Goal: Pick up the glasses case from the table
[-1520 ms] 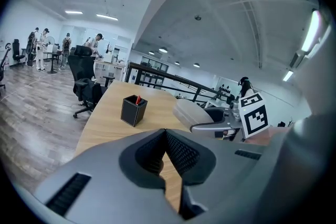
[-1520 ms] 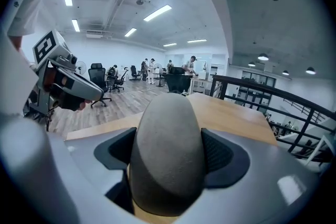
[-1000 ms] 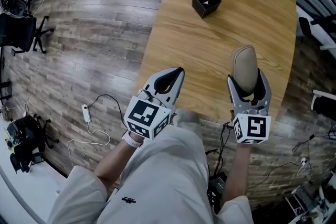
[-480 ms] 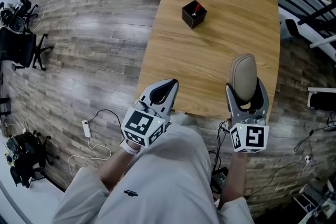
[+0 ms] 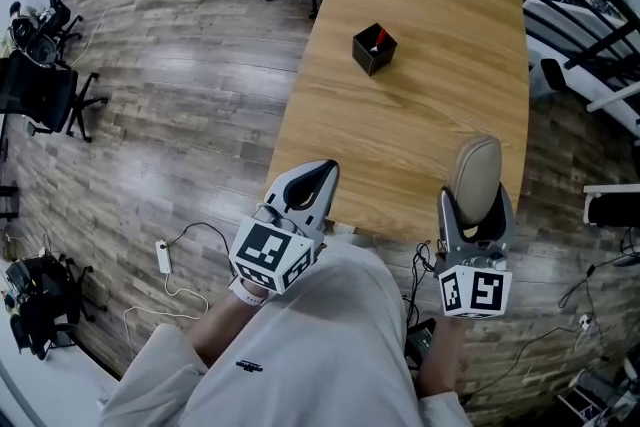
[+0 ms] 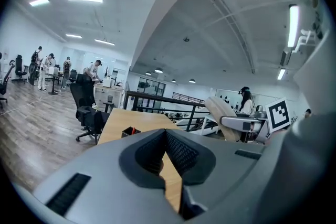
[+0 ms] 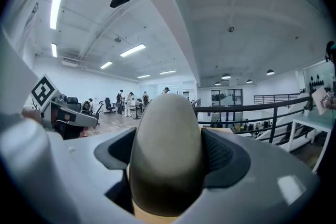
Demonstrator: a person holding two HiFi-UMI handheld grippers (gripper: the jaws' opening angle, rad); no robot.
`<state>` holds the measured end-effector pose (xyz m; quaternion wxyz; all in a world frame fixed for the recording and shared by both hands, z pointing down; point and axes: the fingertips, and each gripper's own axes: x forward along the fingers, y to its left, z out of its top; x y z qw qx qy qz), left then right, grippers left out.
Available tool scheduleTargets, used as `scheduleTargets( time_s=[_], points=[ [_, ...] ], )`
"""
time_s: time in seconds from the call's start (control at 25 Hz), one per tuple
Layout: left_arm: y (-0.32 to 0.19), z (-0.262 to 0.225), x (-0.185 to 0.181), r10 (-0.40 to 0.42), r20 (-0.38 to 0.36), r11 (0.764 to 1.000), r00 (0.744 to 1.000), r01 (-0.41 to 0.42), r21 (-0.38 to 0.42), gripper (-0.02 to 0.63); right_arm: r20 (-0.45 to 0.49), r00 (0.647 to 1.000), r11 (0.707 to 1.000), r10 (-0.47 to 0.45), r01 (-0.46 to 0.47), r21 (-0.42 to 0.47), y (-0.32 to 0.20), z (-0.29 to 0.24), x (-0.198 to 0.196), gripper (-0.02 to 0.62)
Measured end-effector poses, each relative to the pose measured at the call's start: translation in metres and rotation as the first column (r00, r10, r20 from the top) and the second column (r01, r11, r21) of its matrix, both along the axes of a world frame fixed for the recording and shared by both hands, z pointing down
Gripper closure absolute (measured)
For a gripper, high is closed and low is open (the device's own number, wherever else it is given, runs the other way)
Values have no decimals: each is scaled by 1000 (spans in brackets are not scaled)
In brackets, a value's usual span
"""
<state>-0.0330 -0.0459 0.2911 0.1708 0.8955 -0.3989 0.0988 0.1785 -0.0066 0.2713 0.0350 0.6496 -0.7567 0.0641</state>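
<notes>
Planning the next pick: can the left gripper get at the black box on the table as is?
Probably yes: only bare table lies between the left gripper, jaws shut and empty, and the black box. It would need to open and reach well forward.

One glasses case (image 5: 476,177), one box (image 5: 374,49)

The right gripper (image 5: 476,201), clamped on the beige glasses case (image 5: 477,171), is drawing back toward the person, bringing the case nearer the table's (image 5: 430,85) near edge. The left gripper (image 5: 327,168) is retreating alongside it. The black box (image 5: 375,49) is falling farther ahead of both.
</notes>
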Motion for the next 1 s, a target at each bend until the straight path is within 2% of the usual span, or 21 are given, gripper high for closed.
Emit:
scheduleTargets(
  time_s=[0.32, 1.0],
  points=[
    [11, -11, -5, -13, 4, 1000, 1000, 13, 24, 599, 38, 999, 998, 34, -35, 43, 20, -17, 3, 199],
    [13, -20, -3, -10, -12, 999, 1000, 10, 38, 598, 109, 994, 999, -4, -2, 54, 31, -19, -23, 198]
  ],
)
